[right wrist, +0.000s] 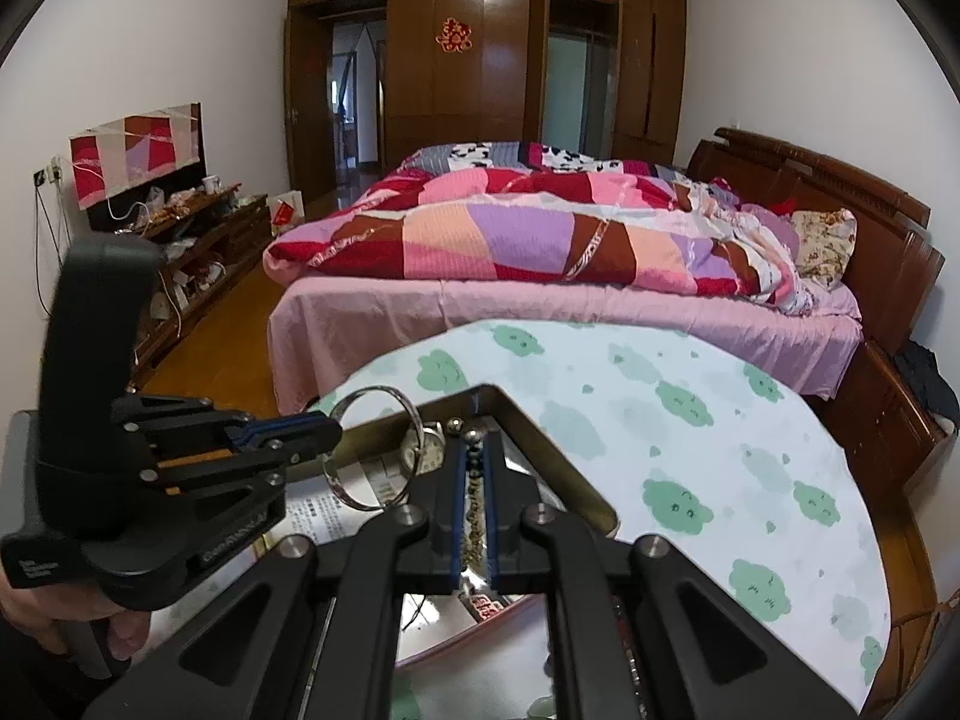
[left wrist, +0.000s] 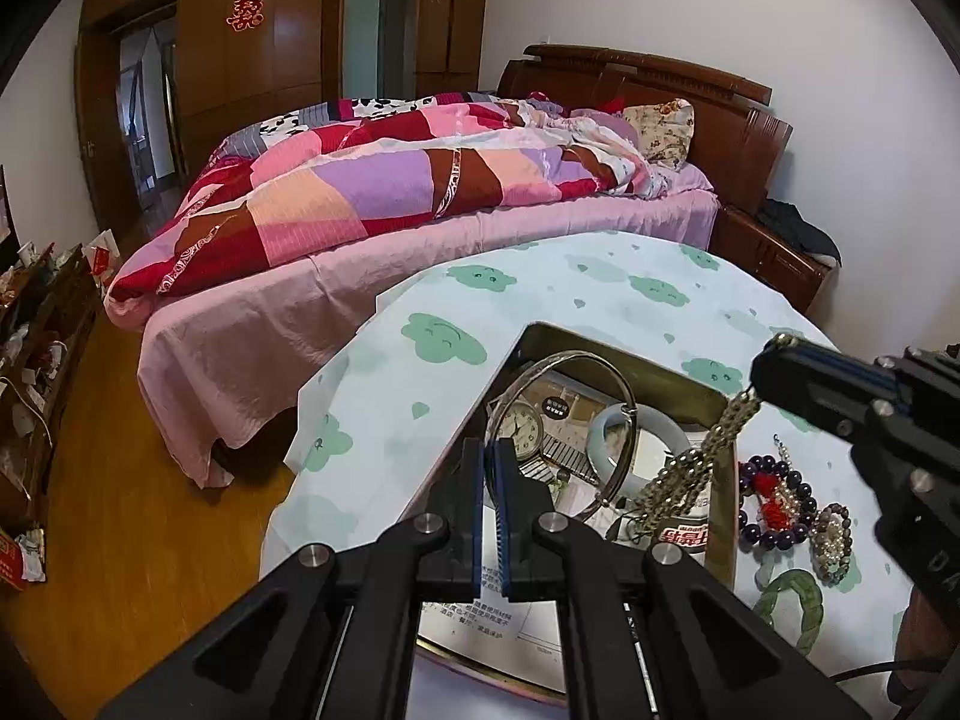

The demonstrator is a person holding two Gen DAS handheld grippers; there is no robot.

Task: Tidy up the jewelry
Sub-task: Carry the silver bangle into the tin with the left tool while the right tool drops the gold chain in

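My left gripper [left wrist: 492, 450] is shut on a thin silver bangle [left wrist: 624, 402] and holds it over the open metal tin [left wrist: 678, 387]. It also shows in the right wrist view [right wrist: 329, 420], with the bangle [right wrist: 401, 402] there too. My right gripper [right wrist: 474, 456] is shut on a gold chain necklace [left wrist: 690, 468] that hangs down into the tin; the right gripper shows in the left wrist view [left wrist: 765, 369]. In the tin lie a small clock [left wrist: 523, 423] and a pale jade bangle [left wrist: 654, 426].
The round table [left wrist: 420, 396] has a cloth with green clouds. On it, right of the tin, lie a purple bead bracelet [left wrist: 774, 504], a small bead bracelet [left wrist: 831, 543] and a green jade bangle [left wrist: 792, 606]. A bed [left wrist: 420, 198] stands behind the table.
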